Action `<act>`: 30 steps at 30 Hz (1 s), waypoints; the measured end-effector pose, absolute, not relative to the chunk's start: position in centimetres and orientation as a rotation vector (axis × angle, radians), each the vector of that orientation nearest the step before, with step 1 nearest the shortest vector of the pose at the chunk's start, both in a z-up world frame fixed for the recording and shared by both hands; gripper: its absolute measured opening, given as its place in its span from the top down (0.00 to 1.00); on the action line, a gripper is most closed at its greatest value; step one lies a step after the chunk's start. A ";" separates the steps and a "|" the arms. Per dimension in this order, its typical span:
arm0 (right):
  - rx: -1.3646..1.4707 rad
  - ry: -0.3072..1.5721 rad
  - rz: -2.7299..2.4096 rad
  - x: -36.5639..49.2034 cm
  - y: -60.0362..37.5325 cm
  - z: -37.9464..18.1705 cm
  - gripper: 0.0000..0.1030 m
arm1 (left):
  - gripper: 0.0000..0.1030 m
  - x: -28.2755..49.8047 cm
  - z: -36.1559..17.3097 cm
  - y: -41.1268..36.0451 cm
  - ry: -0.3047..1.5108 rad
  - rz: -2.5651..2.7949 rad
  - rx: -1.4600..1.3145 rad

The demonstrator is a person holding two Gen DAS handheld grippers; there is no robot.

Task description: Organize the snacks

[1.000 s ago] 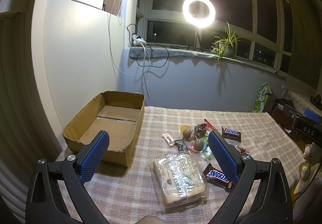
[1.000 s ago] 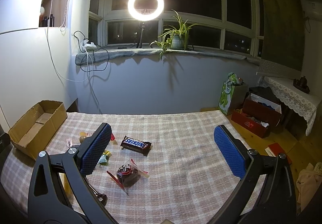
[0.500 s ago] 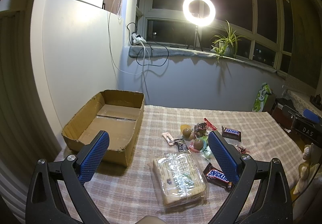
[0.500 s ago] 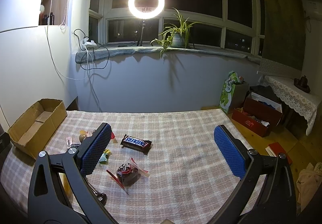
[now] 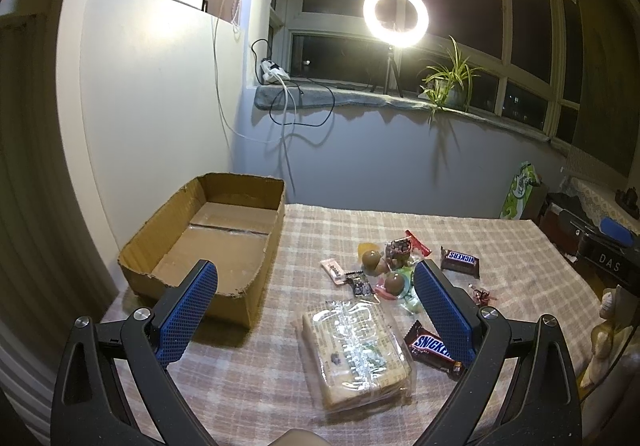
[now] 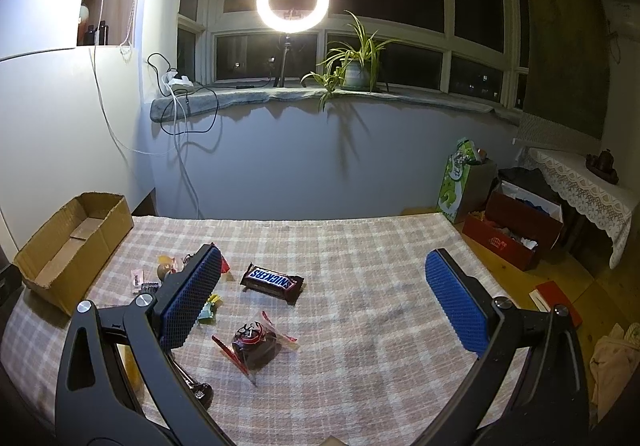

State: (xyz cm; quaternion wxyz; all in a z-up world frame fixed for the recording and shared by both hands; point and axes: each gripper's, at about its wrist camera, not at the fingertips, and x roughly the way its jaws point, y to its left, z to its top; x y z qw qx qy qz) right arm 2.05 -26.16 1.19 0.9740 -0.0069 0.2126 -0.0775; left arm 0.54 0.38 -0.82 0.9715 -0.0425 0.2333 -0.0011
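Snacks lie scattered on the checked tablecloth (image 5: 328, 221) beside an empty cardboard box (image 5: 224, 242) — both grippers, left gripper (image 5: 316, 298) and right gripper (image 6: 324, 294), hover spread wide, holding nothing. Best start: lower squarely over the wrapped cracker pack (image 5: 356, 350) — pinch its long sides.

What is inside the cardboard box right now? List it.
Nothing that shows: the cardboard box holds only its bare bottom flaps, with a seam across them. The near inside corner is covered by the left hand-held gripper and the box's front wall, so that part cannot be checked.
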 end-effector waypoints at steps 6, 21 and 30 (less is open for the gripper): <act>-0.017 0.452 -0.147 2.7 -26.0 0.6 0.00 | 0.04 1.0 -1.2 0.8 0.492 -0.001 -0.098; -0.013 0.599 -0.017 5.5 -25.7 -1.7 0.00 | 0.04 2.1 -3.9 3.6 0.614 -0.004 -0.188; 0.083 0.772 0.309 7.2 -23.4 -3.1 0.00 | 0.06 2.4 -5.8 4.7 0.720 -0.094 -0.312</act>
